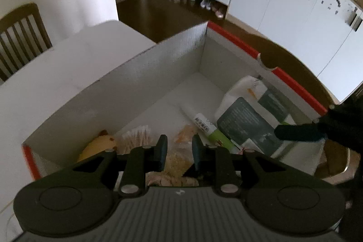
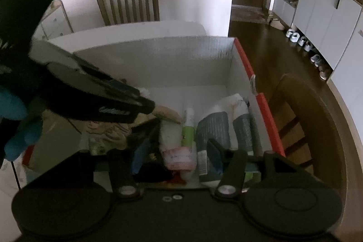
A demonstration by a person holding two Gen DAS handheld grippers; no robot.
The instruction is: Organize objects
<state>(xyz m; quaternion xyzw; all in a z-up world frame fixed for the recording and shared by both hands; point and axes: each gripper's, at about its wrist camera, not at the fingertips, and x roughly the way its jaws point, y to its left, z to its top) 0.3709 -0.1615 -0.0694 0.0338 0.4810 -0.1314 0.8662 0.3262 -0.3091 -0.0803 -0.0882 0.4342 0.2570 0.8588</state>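
A white cardboard box (image 1: 145, 74) with red edges stands on a white table and also shows in the right wrist view (image 2: 172, 56). It holds dark green-and-white pouches (image 1: 247, 121), a white and green tube (image 1: 205, 126), a yellow item (image 1: 97, 146) and crinkly snack packets (image 1: 136, 137). My left gripper (image 1: 178, 149) hangs over the box's near end, its jaws apart with nothing between them. My right gripper (image 2: 177, 151) is open over the box, above a white packet with a pink label (image 2: 177, 155), the tube (image 2: 188, 128) and the pouches (image 2: 213, 128). The left gripper's body (image 2: 90, 92) crosses the right wrist view.
A white table (image 1: 68, 65) carries the box. Wooden chairs stand at the far side (image 2: 129, 3) and the right side (image 2: 301, 119) of the table. White cabinets (image 1: 283, 3) with shoes beneath line the dark floor.
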